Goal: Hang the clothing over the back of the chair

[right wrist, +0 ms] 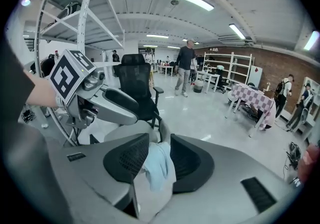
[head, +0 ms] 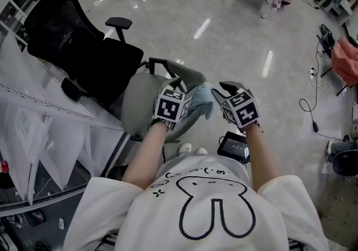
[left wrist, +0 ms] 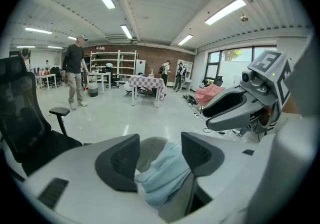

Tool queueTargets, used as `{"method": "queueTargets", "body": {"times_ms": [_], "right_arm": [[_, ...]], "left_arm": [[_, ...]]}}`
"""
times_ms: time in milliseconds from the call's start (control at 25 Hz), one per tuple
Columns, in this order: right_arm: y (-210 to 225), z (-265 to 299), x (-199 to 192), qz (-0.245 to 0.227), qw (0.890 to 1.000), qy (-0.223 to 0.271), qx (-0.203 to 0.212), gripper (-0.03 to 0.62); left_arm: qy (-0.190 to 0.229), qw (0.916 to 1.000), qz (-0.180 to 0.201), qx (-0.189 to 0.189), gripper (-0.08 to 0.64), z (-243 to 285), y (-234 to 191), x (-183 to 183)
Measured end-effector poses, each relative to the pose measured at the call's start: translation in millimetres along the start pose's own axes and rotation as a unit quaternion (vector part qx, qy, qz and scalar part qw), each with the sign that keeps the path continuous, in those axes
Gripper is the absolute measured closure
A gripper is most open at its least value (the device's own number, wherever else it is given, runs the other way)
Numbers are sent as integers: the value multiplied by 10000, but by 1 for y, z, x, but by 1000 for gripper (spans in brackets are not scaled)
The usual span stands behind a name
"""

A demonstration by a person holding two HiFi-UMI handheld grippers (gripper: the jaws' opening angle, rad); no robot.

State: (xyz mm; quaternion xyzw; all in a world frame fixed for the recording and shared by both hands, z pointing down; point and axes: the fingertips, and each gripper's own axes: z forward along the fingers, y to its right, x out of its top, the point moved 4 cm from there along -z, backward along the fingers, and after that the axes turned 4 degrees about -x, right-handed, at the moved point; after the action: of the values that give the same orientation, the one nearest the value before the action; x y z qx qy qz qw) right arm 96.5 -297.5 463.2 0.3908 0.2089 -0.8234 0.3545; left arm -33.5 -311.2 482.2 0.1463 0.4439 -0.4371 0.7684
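Grey chair (head: pixel 142 103) just ahead of me, nothing draped on it yet. The pale blue clothing (head: pixel 202 100) is bunched up in the air over the chair, between my two grippers. The left gripper (left wrist: pixel 160 158) has its jaws pinching one fold. The right gripper (right wrist: pixel 159 160) has its jaws pinching another. I judge the pickup done; laying the clothing over the back remains.
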Motion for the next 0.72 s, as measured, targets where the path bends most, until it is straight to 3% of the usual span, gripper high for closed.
{"method": "queueTargets", "body": {"times_ms": [120, 240, 480, 720], "right_arm": [[5, -10, 13, 0, 9996, 257, -135, 492], [8, -21, 31, -65, 9976, 598, -338, 563], [5, -44, 63, -166, 9905, 1304, -394, 563], [-4, -68, 93, -389, 9772, 2029, -484, 566]], "left_arm": [[260, 9995, 165, -27, 288, -7, 9, 22], [406, 9983, 408, -121, 311, -15, 18, 39], [833, 9941, 690, -69, 401, -32, 29, 67], [1518, 9838, 956, -23, 512, -51, 44, 101]]}}
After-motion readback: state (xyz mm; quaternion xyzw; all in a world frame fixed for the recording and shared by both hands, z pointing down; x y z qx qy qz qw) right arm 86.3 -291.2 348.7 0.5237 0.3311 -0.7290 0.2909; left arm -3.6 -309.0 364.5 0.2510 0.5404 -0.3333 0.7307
